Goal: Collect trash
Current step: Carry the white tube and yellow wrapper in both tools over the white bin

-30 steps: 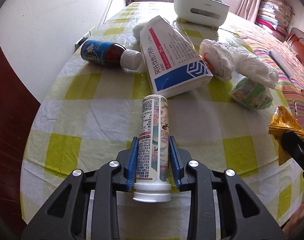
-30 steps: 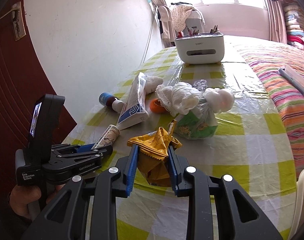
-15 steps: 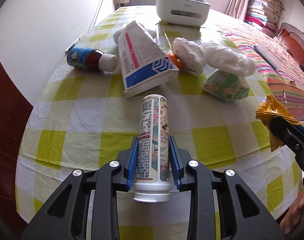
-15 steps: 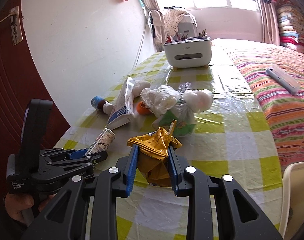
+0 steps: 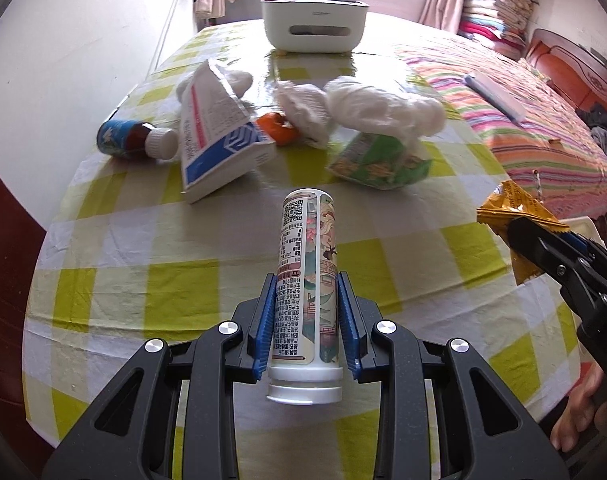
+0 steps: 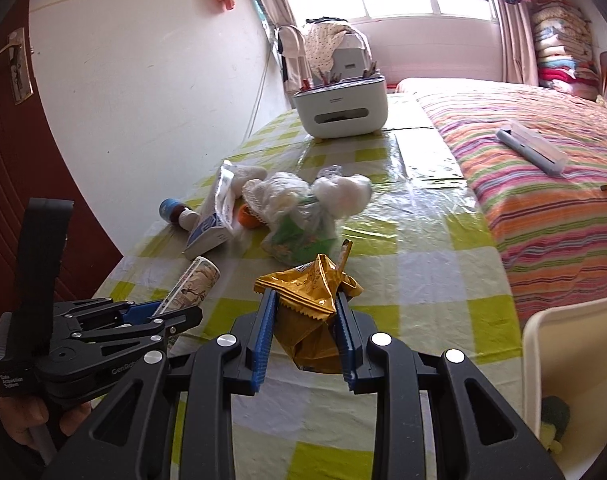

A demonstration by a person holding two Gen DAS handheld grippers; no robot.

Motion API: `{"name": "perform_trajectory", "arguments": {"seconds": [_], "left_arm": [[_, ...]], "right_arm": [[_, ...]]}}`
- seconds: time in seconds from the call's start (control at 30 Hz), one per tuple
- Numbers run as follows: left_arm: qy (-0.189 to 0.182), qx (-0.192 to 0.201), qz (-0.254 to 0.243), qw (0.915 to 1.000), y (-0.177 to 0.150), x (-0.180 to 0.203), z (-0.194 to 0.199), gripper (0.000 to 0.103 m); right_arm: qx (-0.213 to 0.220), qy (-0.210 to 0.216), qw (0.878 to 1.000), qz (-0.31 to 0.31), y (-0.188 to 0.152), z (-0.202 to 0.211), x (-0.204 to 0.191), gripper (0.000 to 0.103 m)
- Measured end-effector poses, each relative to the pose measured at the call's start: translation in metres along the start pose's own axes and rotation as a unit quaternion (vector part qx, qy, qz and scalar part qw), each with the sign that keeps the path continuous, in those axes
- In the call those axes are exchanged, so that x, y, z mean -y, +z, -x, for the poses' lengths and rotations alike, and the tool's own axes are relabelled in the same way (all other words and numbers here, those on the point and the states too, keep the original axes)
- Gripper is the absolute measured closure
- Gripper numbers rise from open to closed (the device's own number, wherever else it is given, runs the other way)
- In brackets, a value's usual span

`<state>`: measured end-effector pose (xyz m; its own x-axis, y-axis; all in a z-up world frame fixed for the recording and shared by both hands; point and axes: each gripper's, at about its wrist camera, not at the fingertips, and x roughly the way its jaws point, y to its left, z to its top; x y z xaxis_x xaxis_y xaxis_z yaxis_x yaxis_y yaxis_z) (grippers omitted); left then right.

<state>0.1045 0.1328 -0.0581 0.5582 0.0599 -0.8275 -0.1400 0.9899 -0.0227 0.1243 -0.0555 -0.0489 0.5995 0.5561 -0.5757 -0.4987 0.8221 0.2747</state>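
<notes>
Above a yellow-checked table [image 5: 175, 292], the left gripper [image 5: 305, 320] stays clamped on a printed tube [image 5: 307, 272] while the right gripper [image 6: 305, 328] keeps pinching a crumpled yellow wrapper [image 6: 309, 292]. Both have drawn back toward the near edge since a second ago; the remaining trash pile [image 5: 367, 156], around a green packet, now sits farther off.
</notes>
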Motion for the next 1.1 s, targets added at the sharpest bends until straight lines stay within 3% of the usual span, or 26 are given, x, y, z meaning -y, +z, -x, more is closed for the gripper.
{"name": "perform_trajectory", "arguments": {"seconds": [1.1], "left_arm": [[-0.058,0.017,-0.107,0.9924,-0.007,0.128,0.027,0.074]], "right_arm": [[0.05,-0.075,0.993,-0.082,-0.021,0.077,0.096,0.075]]}}
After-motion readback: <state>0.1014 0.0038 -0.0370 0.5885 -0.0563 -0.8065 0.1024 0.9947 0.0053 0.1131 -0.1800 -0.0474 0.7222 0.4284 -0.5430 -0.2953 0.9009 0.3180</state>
